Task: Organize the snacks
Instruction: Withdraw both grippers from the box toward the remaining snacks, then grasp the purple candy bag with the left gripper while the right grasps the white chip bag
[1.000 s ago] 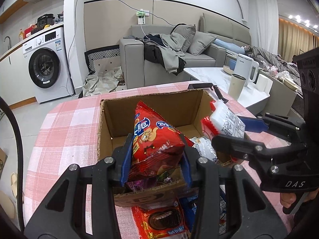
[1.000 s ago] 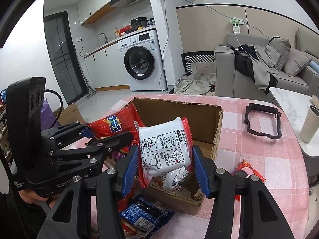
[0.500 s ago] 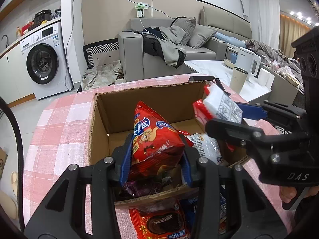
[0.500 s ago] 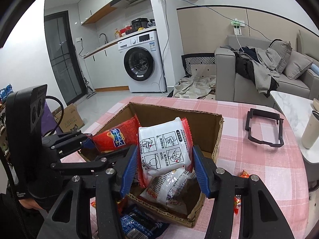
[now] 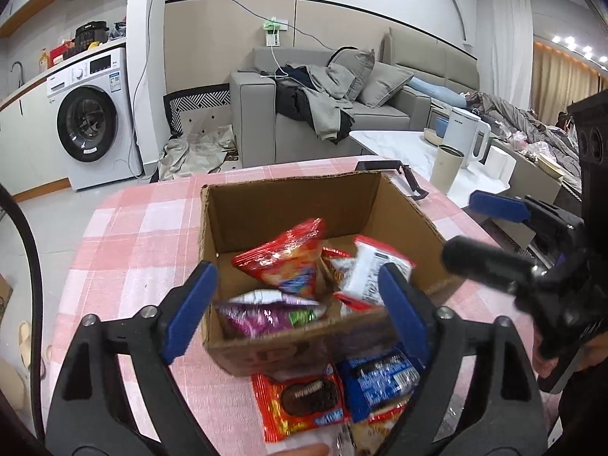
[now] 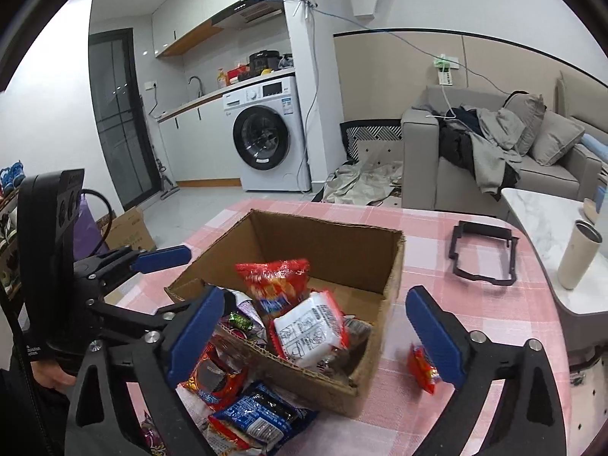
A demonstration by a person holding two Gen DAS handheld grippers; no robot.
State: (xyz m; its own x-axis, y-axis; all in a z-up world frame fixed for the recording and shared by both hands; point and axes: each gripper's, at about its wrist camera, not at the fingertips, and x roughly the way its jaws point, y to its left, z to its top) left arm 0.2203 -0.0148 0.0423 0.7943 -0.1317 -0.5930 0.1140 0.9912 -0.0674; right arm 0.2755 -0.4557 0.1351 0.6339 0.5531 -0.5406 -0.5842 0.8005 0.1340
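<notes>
Both pairs of my fingers are spreading apart over the open brown cardboard box on the pink-and-white checked worktop. My left gripper has its blue-padded fingers opening wide, nothing pressed between them; the red triangular snack bag sits loose inside the box, blurred, above a purple-and-white packet. My right gripper is also opening, fingers wide, pads clear of everything; the white square packet with red edges lies in the box near its front wall, just beside the red bag. Outside the box, against its near wall, lie a red wrapper showing a dark sandwich biscuit and a blue biscuit packet, touching each other. A small red sachet lies on the cloth to the right of the box, apart from it. A black rectangular plastic frame rests farther back on the worktop.
</notes>
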